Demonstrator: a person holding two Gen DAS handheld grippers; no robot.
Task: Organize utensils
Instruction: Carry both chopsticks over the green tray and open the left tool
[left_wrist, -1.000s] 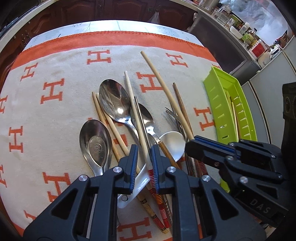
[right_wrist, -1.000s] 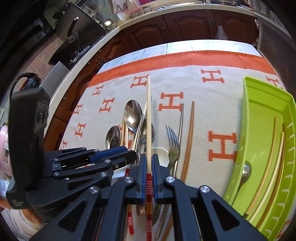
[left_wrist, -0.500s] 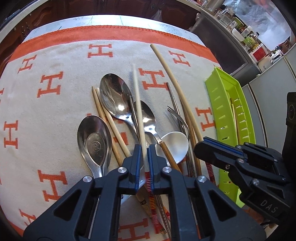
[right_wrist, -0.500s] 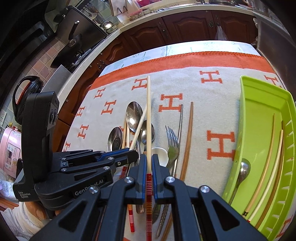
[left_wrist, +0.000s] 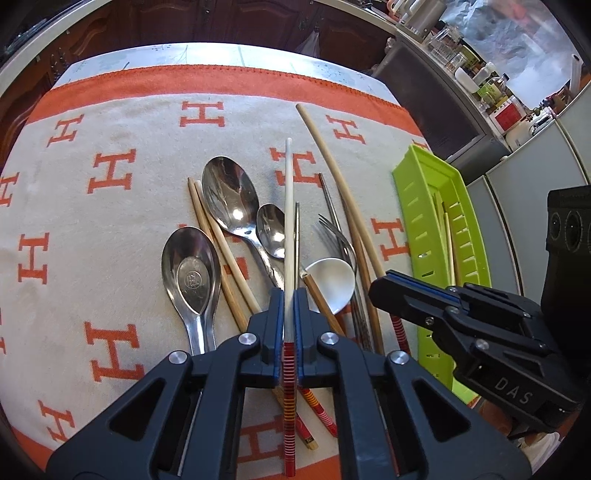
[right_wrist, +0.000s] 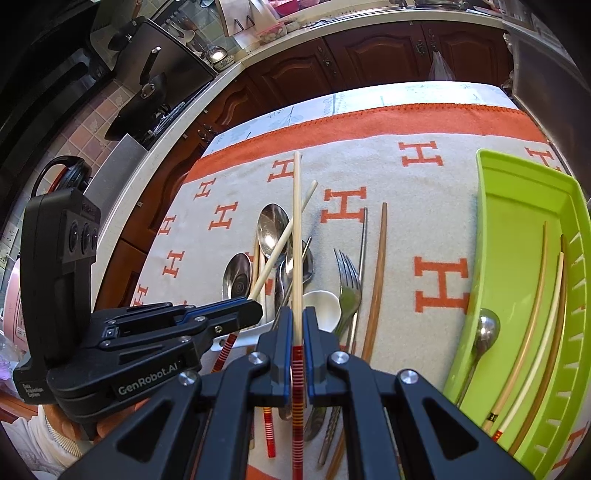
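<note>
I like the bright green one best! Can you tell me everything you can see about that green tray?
The green tray is a long, lime-coloured basket that looks like plastic, with raised walls and rows of slots along its sides. It lies flat on the blanket with orange H shapes, to the right of the utensil pile. Inside lie a metal spoon and a few long chopsticks, laid lengthwise. Neither pair of tongs touches it.

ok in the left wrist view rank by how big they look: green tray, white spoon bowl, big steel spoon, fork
1. green tray
2. big steel spoon
3. white spoon bowl and fork: both partly covered, too close to rank.
</note>
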